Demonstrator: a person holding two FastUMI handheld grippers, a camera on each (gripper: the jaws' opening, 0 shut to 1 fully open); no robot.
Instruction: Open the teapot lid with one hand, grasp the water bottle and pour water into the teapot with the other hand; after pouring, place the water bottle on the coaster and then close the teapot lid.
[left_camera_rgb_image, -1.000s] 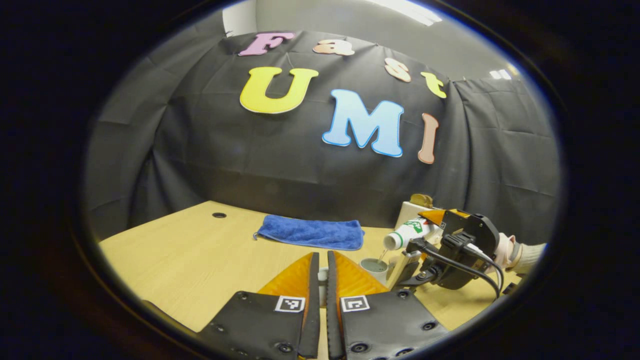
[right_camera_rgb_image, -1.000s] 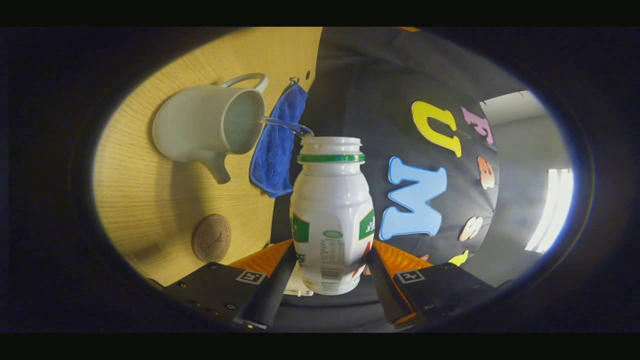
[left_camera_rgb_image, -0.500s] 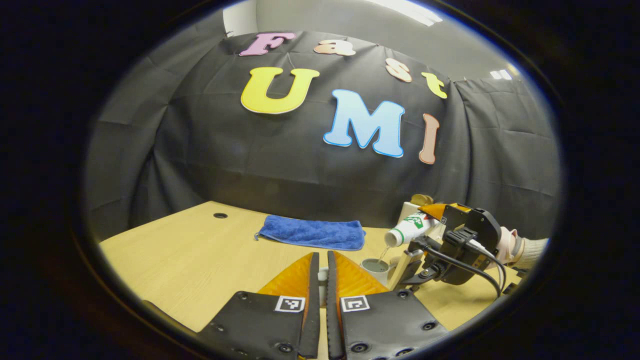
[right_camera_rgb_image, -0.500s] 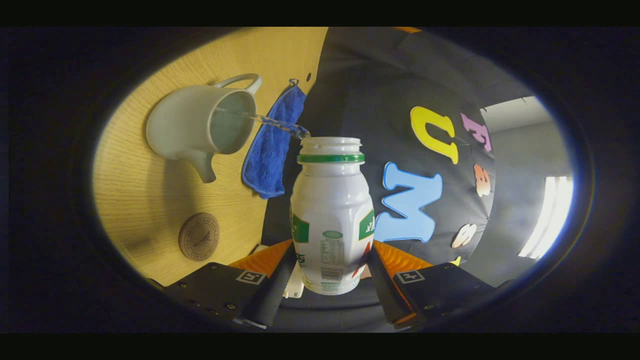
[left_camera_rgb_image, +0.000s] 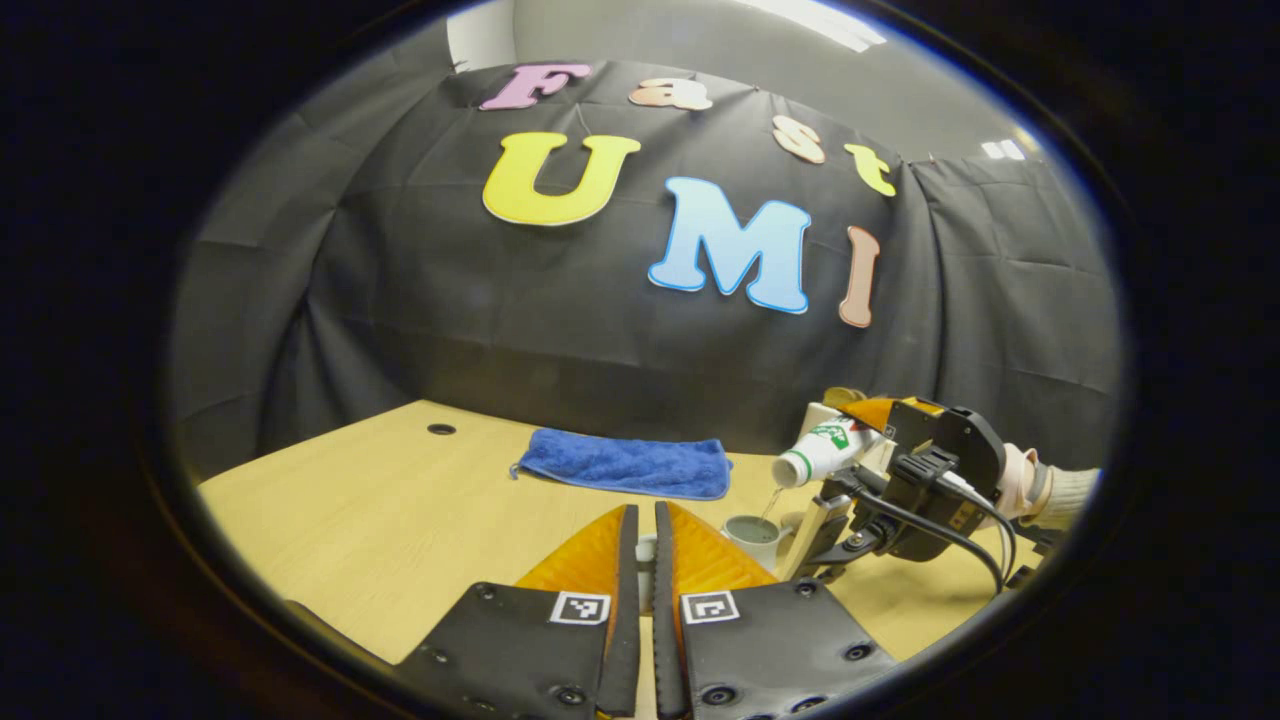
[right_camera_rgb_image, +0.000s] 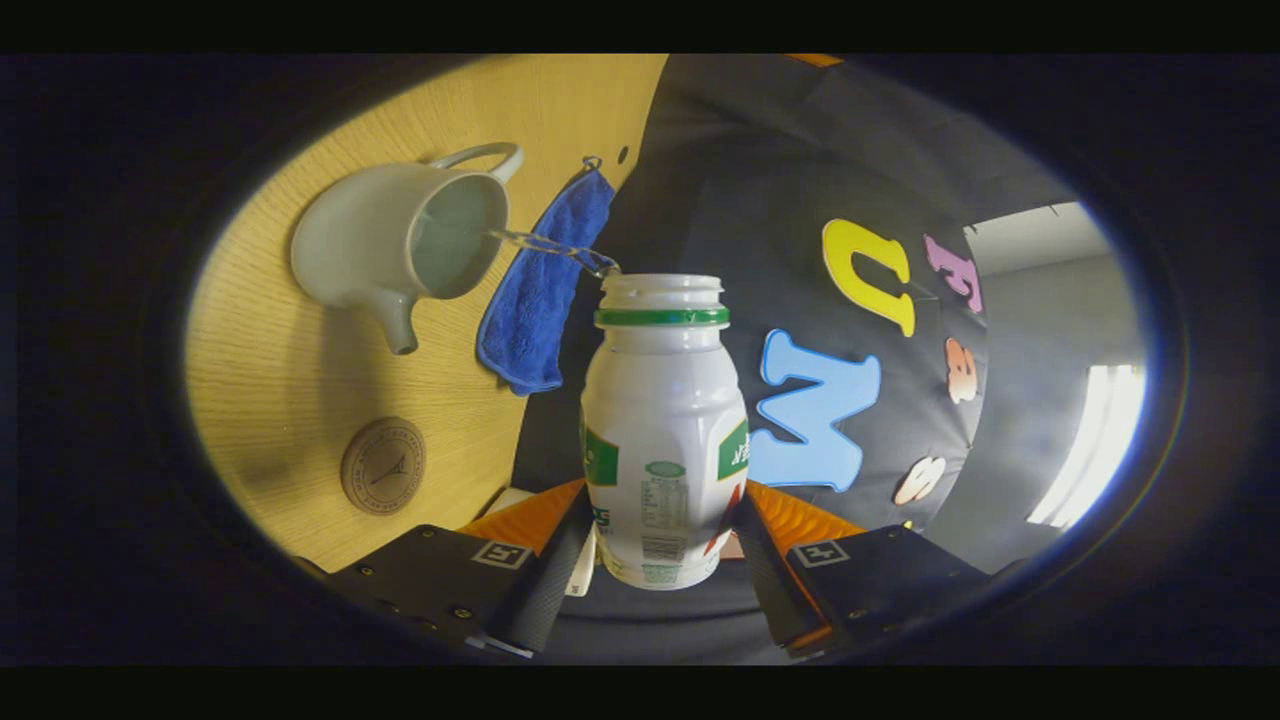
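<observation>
Ceramic and pale, the teapot (right_camera_rgb_image: 400, 250) sits at the left of the right gripper view, lid off, spout toward the round coaster (right_camera_rgb_image: 383, 466) that lies near it on the wooden counter (right_camera_rgb_image: 300, 400). Next comes a blue towel (right_camera_rgb_image: 540, 290), then the water bottle (right_camera_rgb_image: 665, 440), tilted over with a thin stream running from its mouth into the teapot's opening. The right gripper (right_camera_rgb_image: 660, 545) has its jaws clamped on the bottle's lower body. The bottle looks like light, smooth plastic that could slip or dent, so a hold low on the labelled waist seems sound; the teapot looks heavier, rigid and breakable.

In the left gripper view, the left gripper (left_camera_rgb_image: 640, 560) has its jaws nearly together; something pale sits between them, probably the lid, though too little shows to tell. To the right, the far side of the pour appears, with the right gripper's body, cable and the person's hand (left_camera_rgb_image: 1020, 480) behind it. The coaster and spout show in the right gripper view.
</observation>
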